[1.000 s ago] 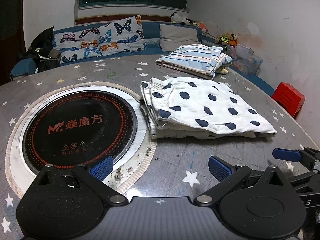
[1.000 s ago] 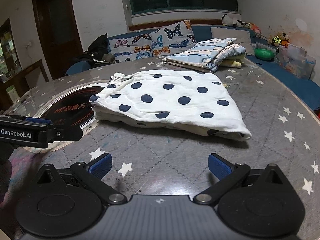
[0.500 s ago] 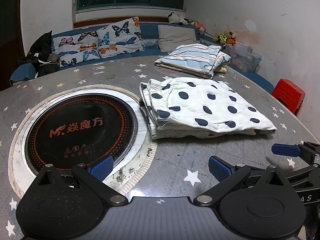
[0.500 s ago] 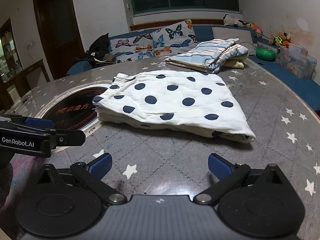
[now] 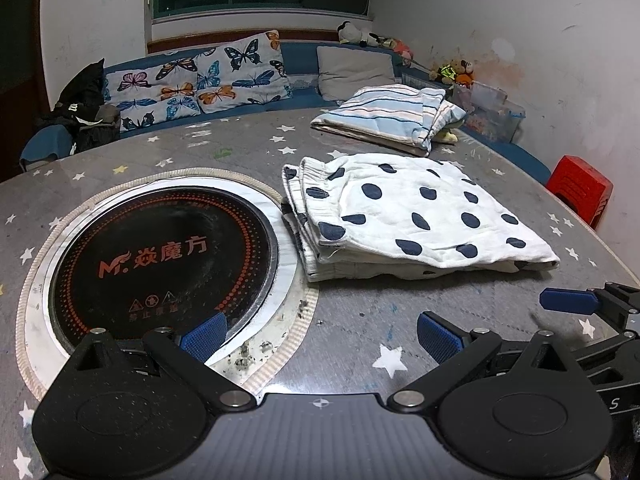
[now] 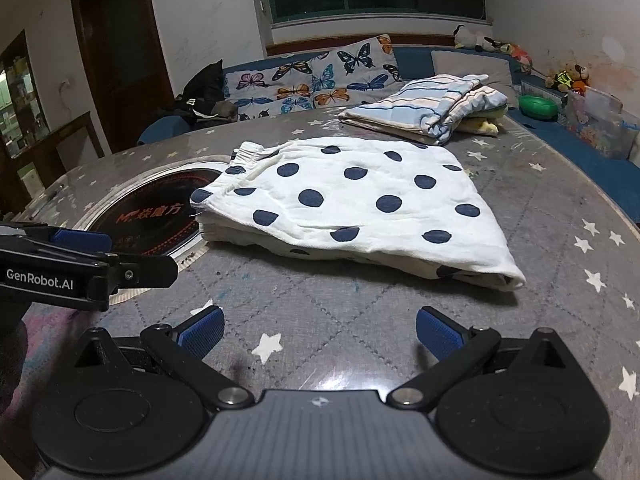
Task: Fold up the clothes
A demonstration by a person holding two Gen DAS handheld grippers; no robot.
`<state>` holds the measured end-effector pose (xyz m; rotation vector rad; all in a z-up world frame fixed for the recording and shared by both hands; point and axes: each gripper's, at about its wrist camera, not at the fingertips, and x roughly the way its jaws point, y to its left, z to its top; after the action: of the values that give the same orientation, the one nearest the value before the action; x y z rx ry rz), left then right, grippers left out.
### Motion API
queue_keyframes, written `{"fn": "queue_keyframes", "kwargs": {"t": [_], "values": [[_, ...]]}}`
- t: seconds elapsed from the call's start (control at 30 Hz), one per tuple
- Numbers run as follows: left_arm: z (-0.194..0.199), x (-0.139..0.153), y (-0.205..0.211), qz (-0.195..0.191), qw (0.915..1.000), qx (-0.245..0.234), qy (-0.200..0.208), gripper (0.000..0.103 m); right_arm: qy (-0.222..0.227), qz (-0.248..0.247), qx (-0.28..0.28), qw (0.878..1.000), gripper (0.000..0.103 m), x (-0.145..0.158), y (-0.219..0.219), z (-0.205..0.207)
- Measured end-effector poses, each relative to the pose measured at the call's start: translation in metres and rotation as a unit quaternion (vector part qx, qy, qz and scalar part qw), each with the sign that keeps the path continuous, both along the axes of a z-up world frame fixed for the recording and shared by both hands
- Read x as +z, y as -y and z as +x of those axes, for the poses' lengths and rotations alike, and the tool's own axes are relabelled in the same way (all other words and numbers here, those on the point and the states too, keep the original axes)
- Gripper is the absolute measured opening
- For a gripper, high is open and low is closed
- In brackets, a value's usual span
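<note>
Left tool spread wide and empty at lower frame, right tool likewise gaping with nothing held, folded polka-dot garment lying mid-frame beyond both on the starred surface, beside the round cooktop.

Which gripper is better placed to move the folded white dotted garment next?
Probably the right gripper: the folded white dotted garment lies straight ahead of its open jaws, whereas the left gripper faces the black round cooktop.
</note>
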<state>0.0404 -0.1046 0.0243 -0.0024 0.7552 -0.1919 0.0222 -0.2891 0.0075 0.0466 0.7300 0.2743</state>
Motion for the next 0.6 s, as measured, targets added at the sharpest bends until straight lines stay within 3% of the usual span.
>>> {"fn": "queue_keyframes", "kwargs": {"t": [0.6], "values": [[0.023, -0.005, -0.001, 0.000, 0.9999, 0.004, -0.013, 0.103, -0.009, -0.006, 0.013, 1.000, 0.103, -0.002, -0.004, 0.022]]}}
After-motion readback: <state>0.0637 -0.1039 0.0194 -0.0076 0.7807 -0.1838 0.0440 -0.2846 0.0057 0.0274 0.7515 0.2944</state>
